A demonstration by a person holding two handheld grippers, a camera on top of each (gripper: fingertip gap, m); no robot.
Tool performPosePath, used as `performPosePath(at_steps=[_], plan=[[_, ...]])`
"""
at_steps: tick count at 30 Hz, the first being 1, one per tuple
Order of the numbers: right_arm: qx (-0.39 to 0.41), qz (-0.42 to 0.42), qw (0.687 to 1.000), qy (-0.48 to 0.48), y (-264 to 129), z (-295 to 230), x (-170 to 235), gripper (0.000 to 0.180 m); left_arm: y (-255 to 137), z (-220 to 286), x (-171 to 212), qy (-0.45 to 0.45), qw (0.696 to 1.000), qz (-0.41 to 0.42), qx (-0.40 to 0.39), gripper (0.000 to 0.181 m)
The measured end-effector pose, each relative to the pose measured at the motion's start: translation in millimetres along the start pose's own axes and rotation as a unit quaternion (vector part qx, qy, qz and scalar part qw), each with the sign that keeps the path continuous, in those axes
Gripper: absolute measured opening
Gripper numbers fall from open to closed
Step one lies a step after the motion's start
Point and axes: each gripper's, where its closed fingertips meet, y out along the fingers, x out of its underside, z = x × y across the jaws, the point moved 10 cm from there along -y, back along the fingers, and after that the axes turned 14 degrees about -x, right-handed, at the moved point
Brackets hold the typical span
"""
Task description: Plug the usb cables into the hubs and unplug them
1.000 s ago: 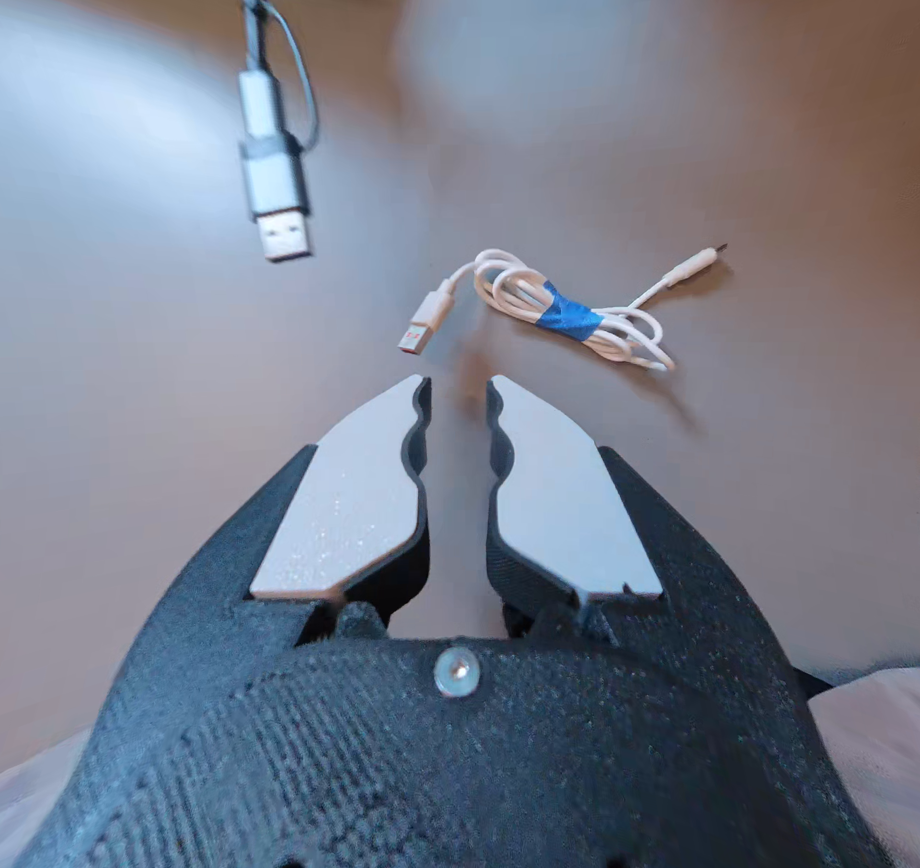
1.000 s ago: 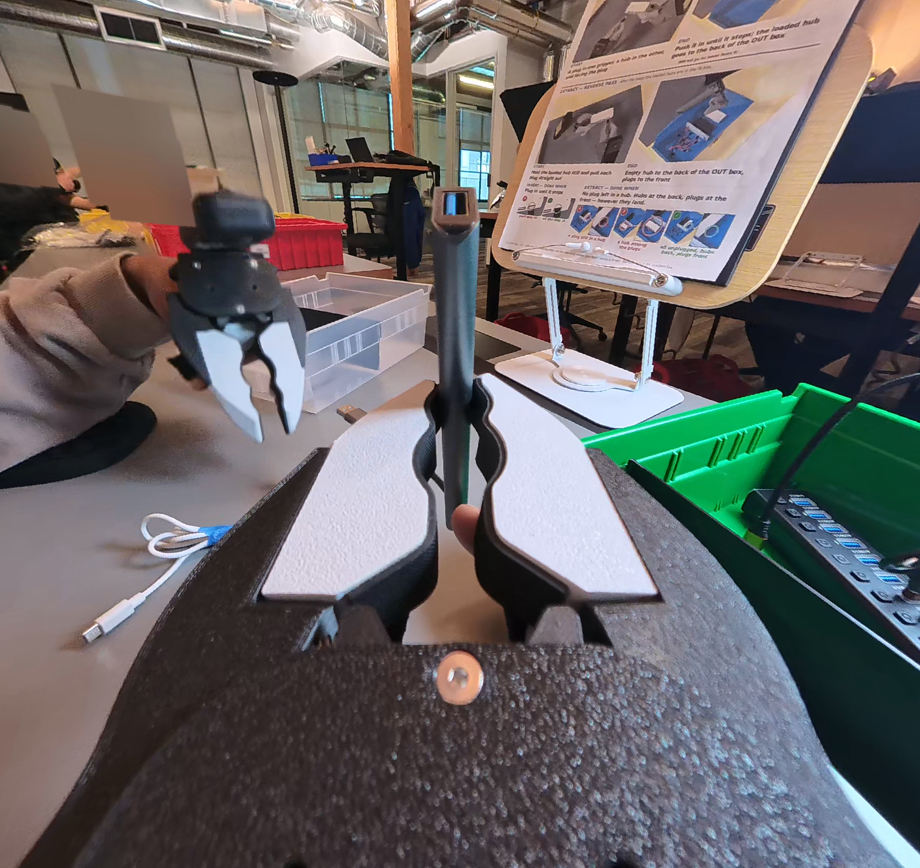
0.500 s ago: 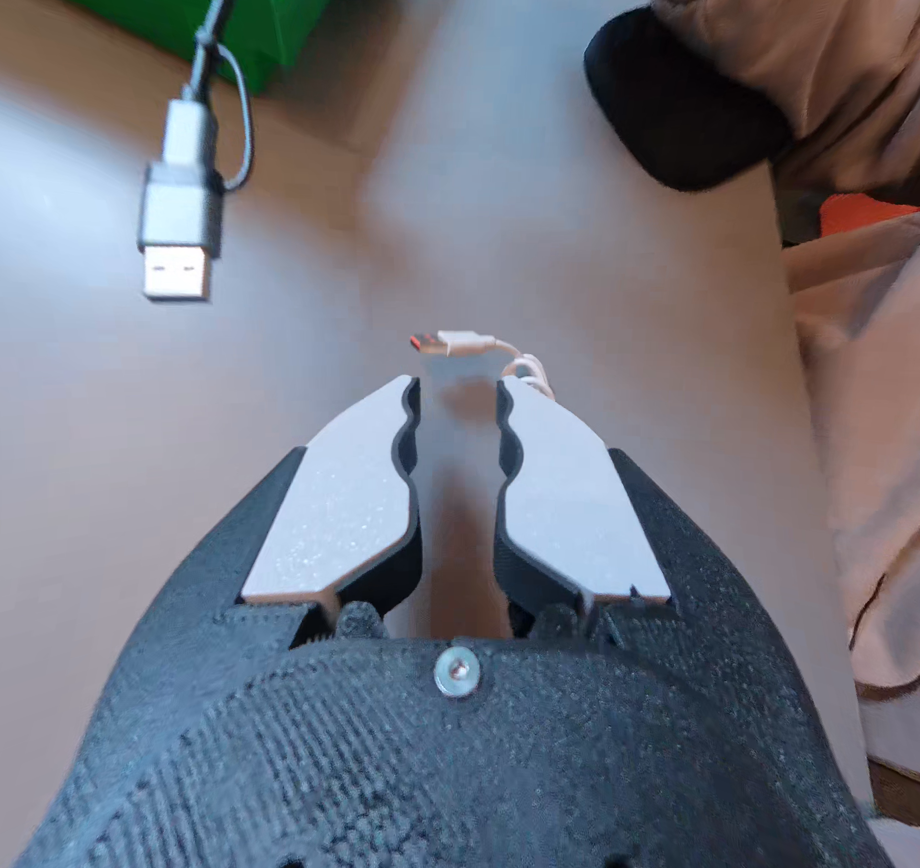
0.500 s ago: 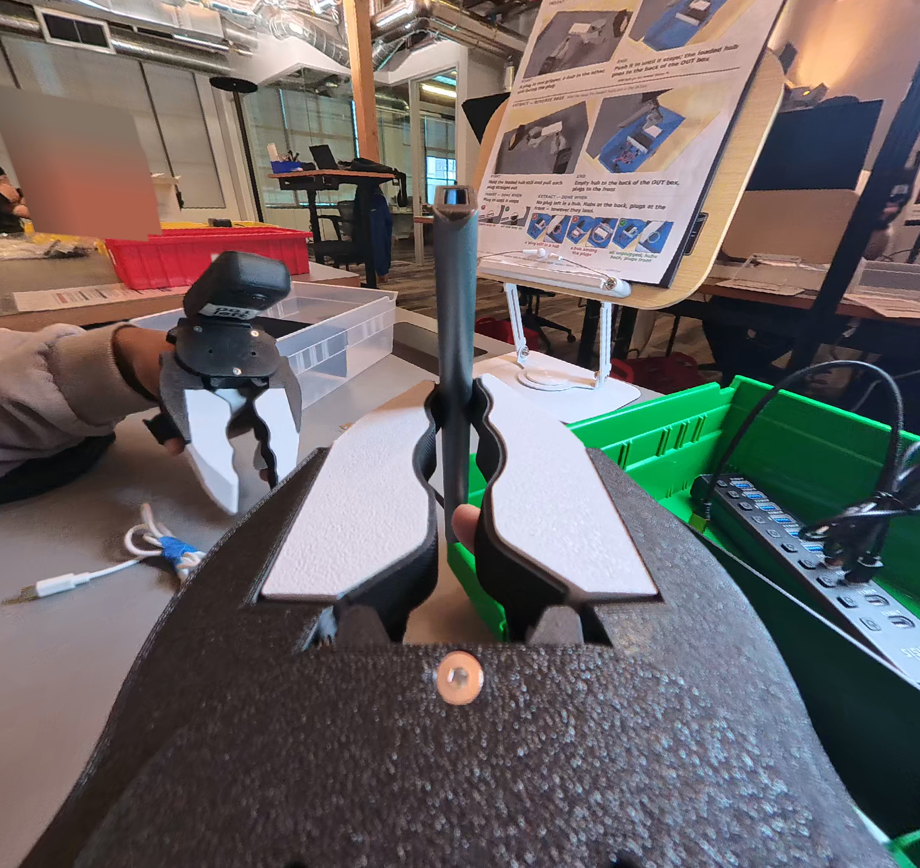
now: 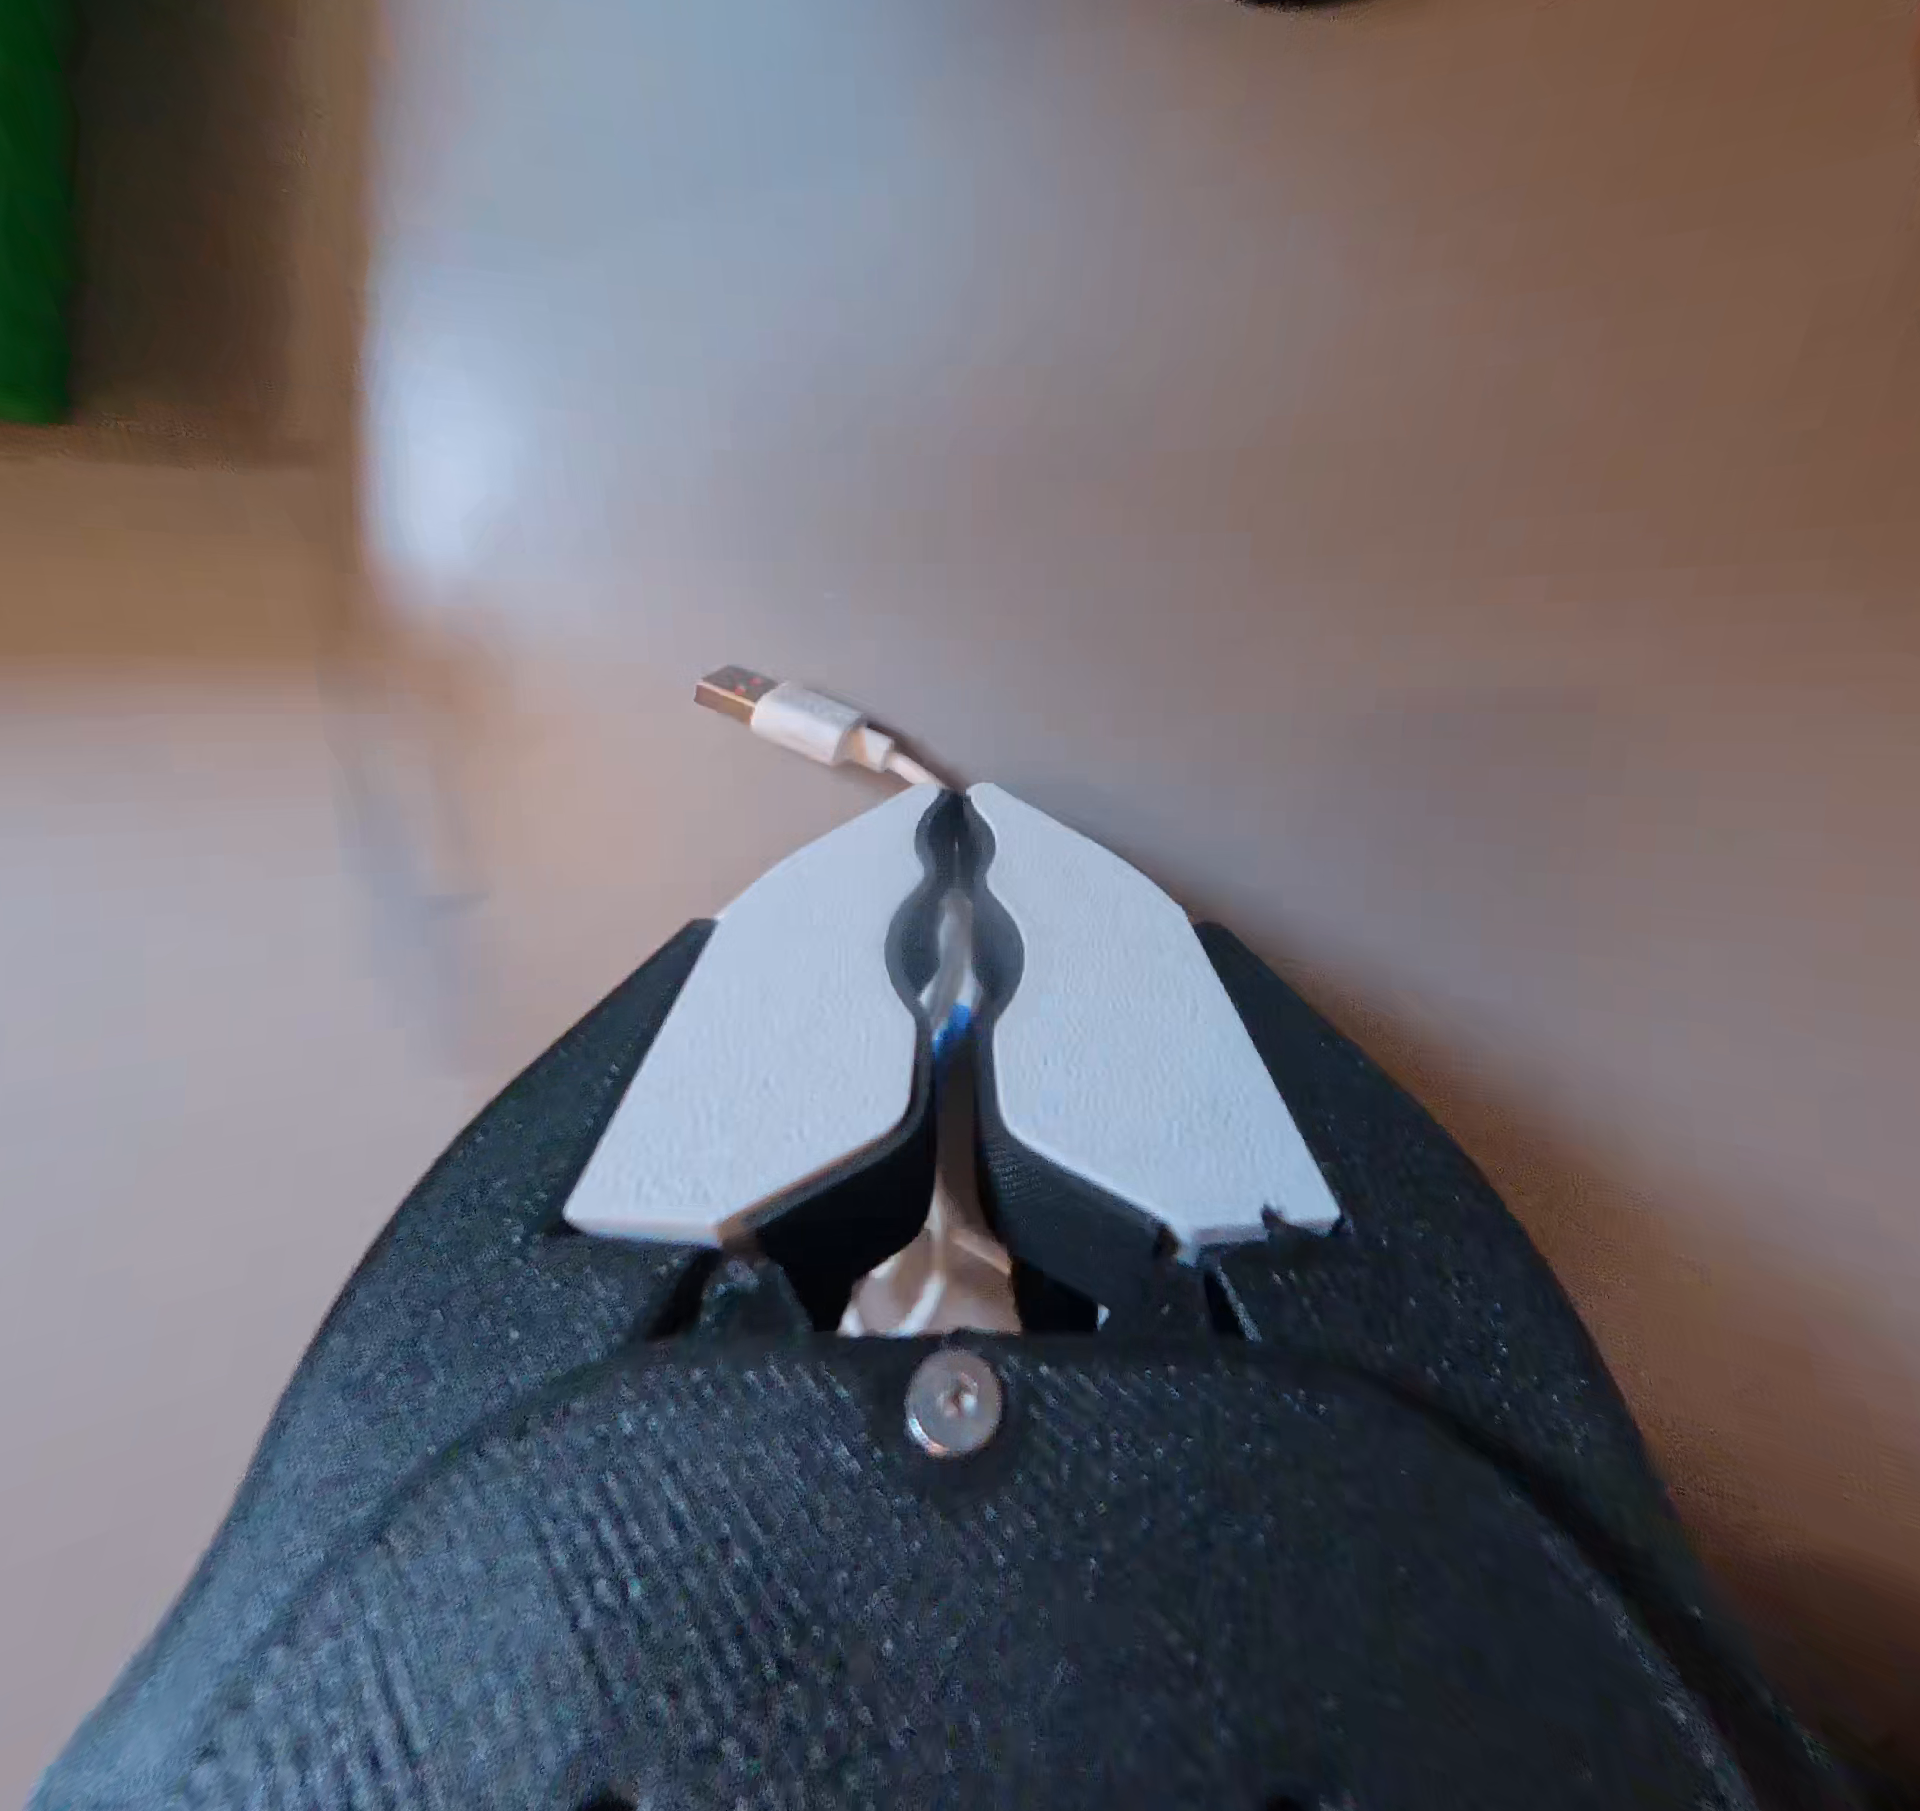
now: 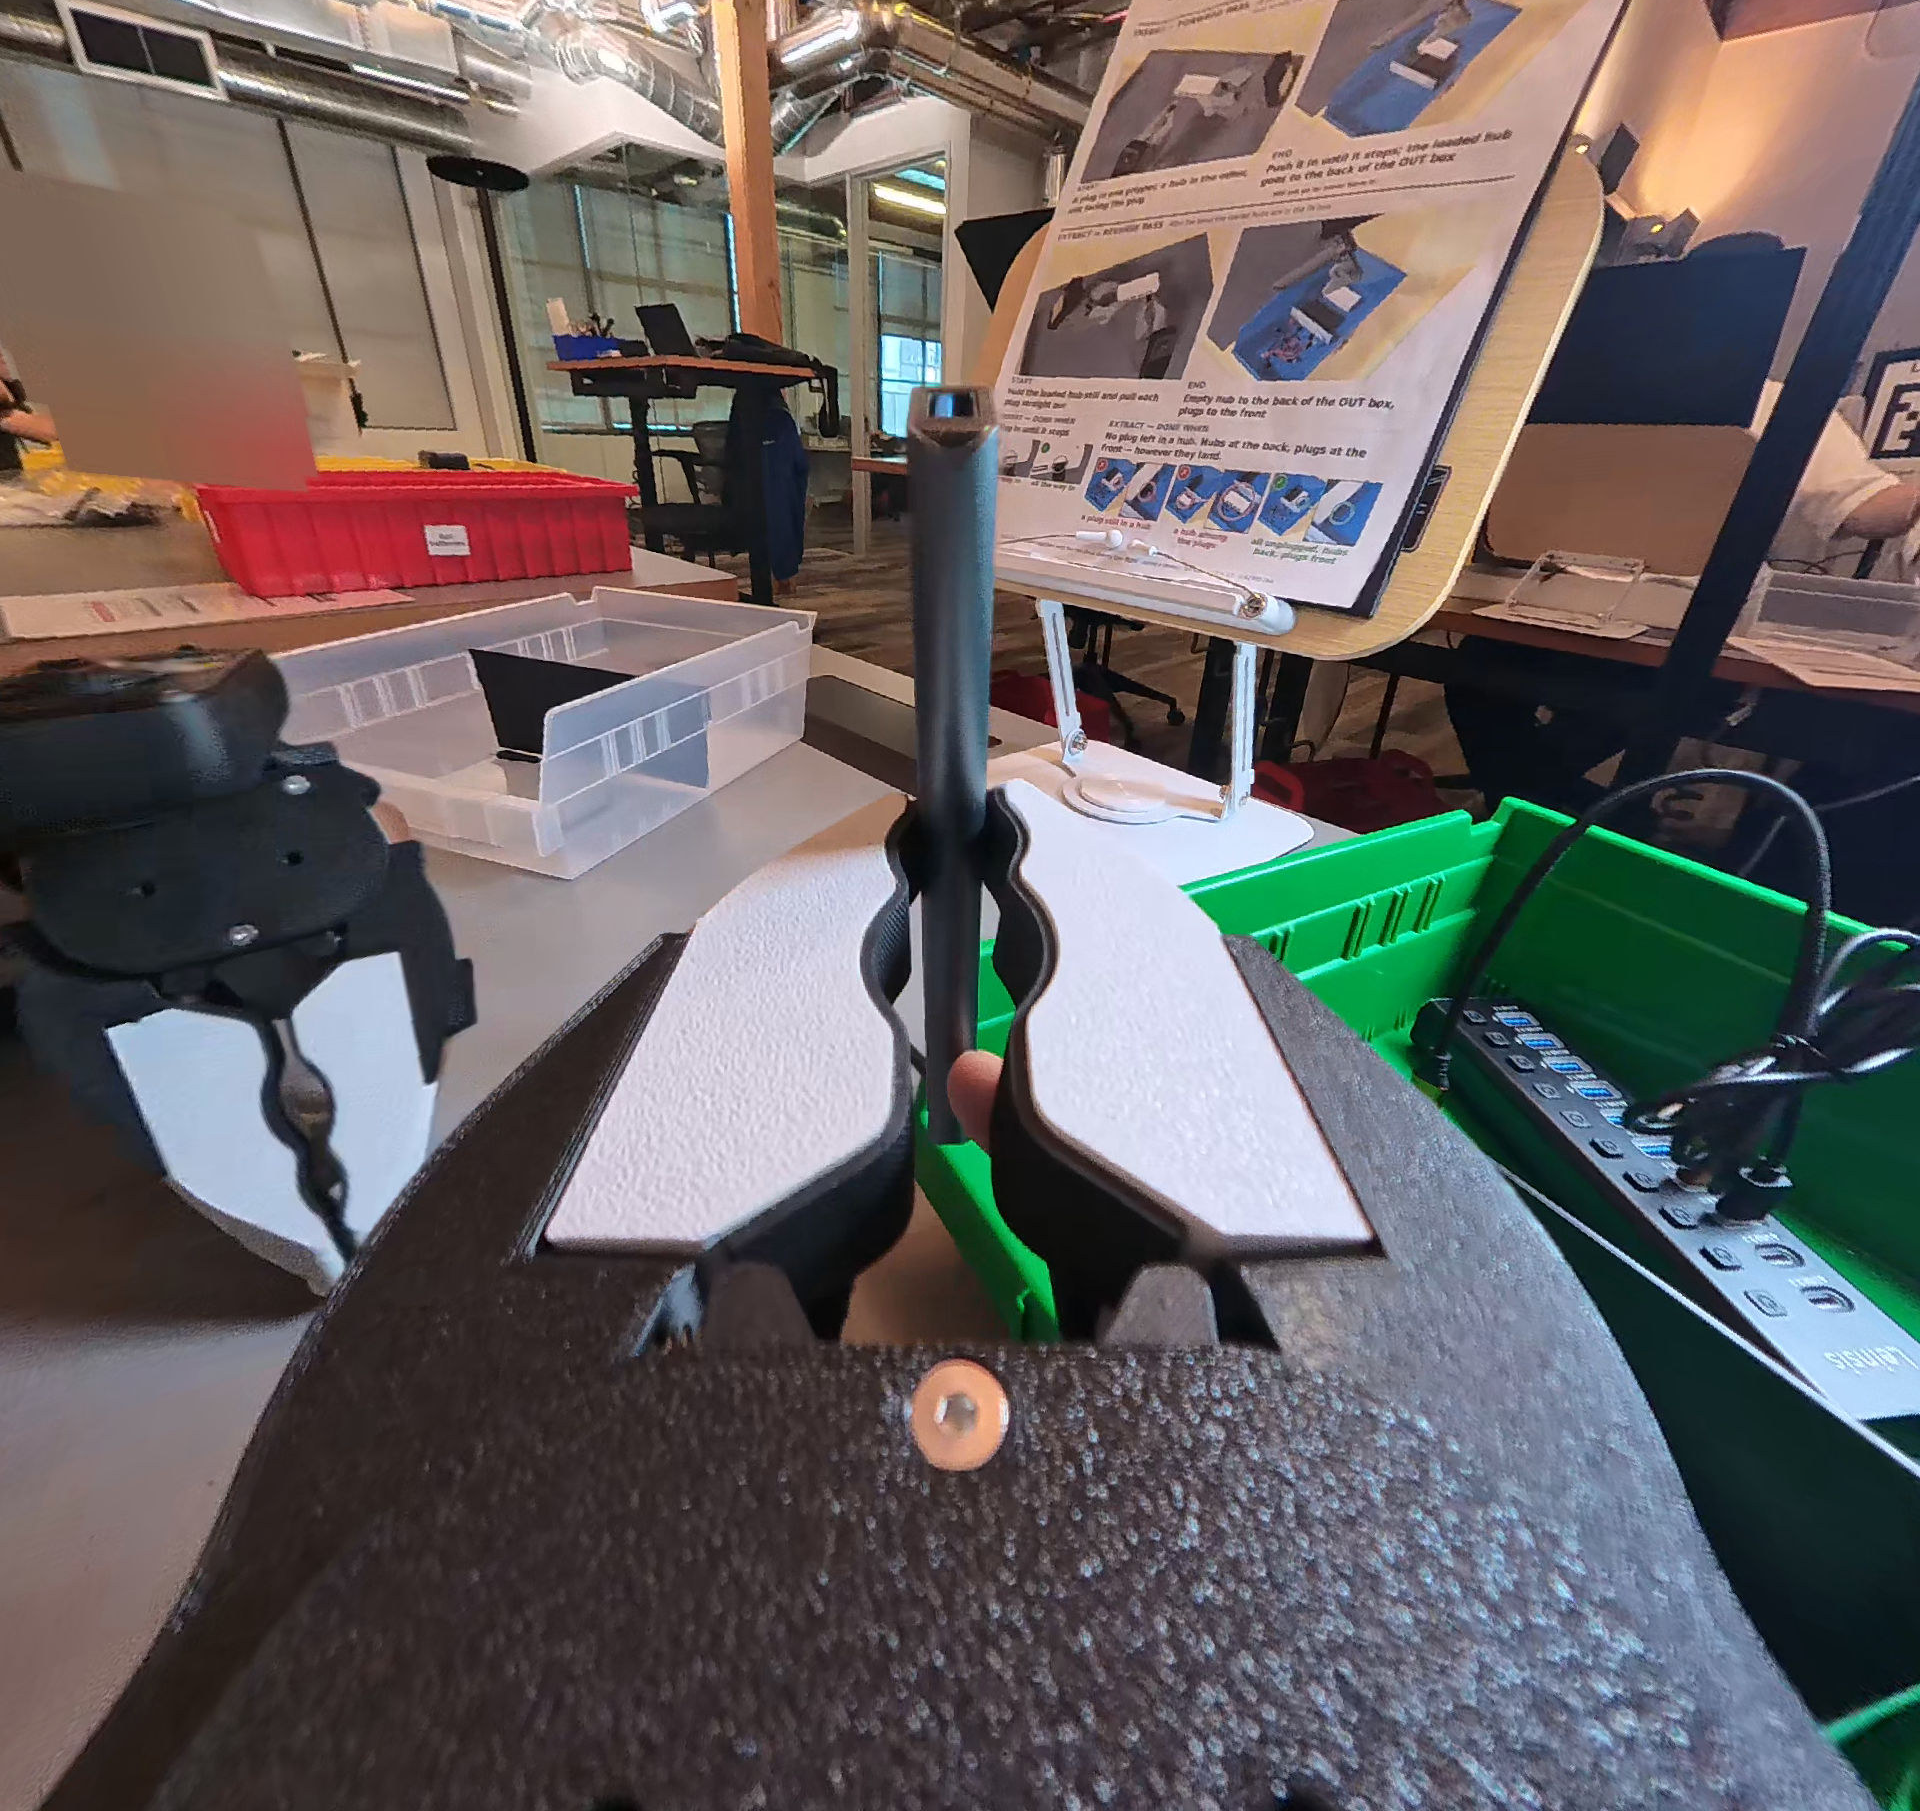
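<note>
Grippers both clamped: we are pinching the white USB cable (image 5: 821,722) in the left gripper (image 5: 951,805) and gripping the upright grey hub (image 6: 948,681) in the right gripper (image 6: 951,805)

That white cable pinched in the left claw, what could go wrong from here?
The left gripper is shut on the bundled white USB cable behind its plug, so the plug juts out bent and may wobble or miss a port. The right gripper clamps the slim dark grey hub low down; pushing against its top could tilt it.
</note>
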Motion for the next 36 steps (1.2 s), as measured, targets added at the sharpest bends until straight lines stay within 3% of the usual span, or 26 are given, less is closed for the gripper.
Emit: performPosePath(at_steps=[1,5,9,11,15,20,25,29,36], plan=[[-0.005,-0.001,1.000,-0.001,0,-1,0,0.011,-3,3,1,0.026,1.000,-0.006,0.009,0.001],[-0.035,-0.005,0.999,-0.010,4,-7,-2,0.011,-27,0,18,0.054,0.996,-0.039,0.058,0.001],[-0.071,-0.010,0.997,-0.024,9,-15,-1,0.011,-45,-12,22,0.019,0.999,-0.025,0.020,0.021],[-0.085,-0.011,0.996,-0.028,12,-18,1,0.011,-44,-3,14,0.034,0.999,-0.018,0.031,0.027],[-0.101,-0.014,0.994,-0.028,14,-21,3,0.011,-24,22,14,0.113,0.988,-0.084,0.062,0.037],[-0.118,-0.012,0.992,-0.030,16,-24,3,0.011,-18,20,15,0.137,0.985,-0.090,0.047,0.013],[-0.154,-0.010,0.987,-0.042,18,-30,4,0.011,-44,-5,13,0.068,0.996,0.044,0.049,0.013],[-0.213,0.002,0.976,-0.045,21,-41,3,0.011,-71,-17,14,0.013,0.980,0.168,0.105,0.012],[-0.303,0.021,0.953,-0.018,27,-58,1,0.011,-105,-24,15,-0.025,0.950,0.262,0.171,0.013]])
